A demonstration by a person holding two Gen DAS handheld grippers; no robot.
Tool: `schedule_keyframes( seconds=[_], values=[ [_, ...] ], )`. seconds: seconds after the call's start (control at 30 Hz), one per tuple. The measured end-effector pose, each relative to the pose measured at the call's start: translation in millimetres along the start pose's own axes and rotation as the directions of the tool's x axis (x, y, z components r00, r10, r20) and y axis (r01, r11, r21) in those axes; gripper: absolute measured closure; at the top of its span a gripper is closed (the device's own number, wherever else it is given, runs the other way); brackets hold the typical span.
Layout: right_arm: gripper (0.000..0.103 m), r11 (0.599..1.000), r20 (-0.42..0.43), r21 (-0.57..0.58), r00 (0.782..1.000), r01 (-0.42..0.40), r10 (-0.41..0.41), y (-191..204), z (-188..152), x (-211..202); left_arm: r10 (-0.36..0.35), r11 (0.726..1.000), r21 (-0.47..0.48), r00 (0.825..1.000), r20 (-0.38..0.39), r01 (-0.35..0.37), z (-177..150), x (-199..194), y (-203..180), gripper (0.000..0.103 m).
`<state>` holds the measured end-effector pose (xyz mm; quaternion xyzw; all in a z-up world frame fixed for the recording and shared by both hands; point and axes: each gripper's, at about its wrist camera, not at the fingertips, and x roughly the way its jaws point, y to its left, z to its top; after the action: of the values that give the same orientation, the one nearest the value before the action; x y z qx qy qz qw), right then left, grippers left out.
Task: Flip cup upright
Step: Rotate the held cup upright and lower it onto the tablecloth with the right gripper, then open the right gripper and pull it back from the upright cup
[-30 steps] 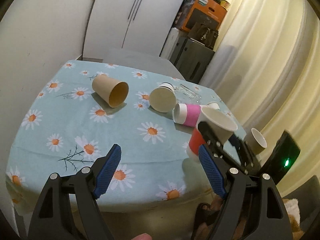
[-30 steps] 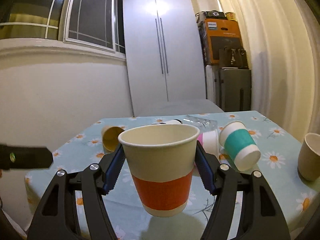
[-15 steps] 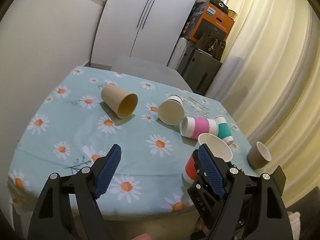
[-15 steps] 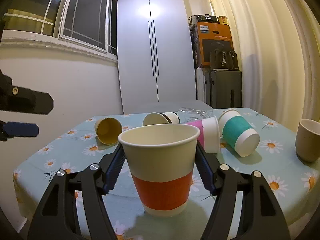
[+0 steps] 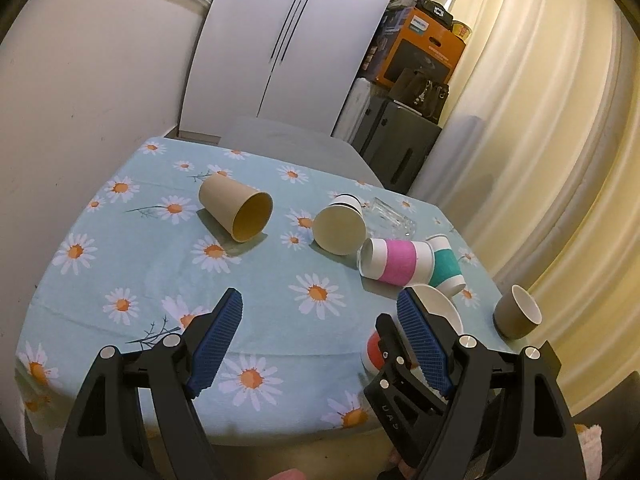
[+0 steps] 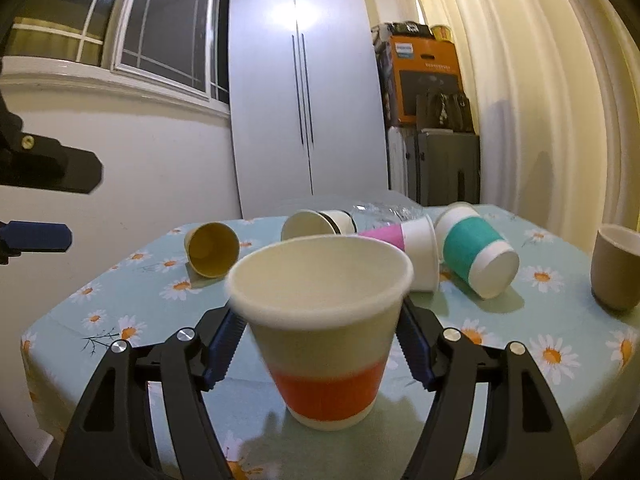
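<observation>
Cup [image 6: 320, 320] now down on tablecloth [image 5: 140, 264].

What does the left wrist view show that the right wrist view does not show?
Only the left wrist view shows the open left gripper whole, empty above the daisy tablecloth. Only the right wrist view shows the window and the right gripper around the upright orange-banded paper cup. Both show the lying brown paper cup and pink-banded cup.

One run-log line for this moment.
left gripper: open, empty | right gripper: fingers flank orange-banded cup, contact unclear | cup upright on table
</observation>
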<state>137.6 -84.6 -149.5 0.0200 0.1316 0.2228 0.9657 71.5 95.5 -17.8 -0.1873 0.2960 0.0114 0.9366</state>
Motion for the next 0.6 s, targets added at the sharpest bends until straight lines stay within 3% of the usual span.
schedule_keyframes(
  seconds=[0.37,0.6],
  values=[
    [0.016,1.0,-0.021,0.001,1.0,-0.022,0.022,0,7,-10,0.02,1.0,0.008,1.0,0.004,-0.02,0,-1,2,0.025],
    [0.006,0.999,-0.037,-0.016,0.999,-0.029,0.029,-6,21,-37,0.036,0.999,0.005,0.999,0.033,-0.036,1,-8,5,0.025]
  ],
)
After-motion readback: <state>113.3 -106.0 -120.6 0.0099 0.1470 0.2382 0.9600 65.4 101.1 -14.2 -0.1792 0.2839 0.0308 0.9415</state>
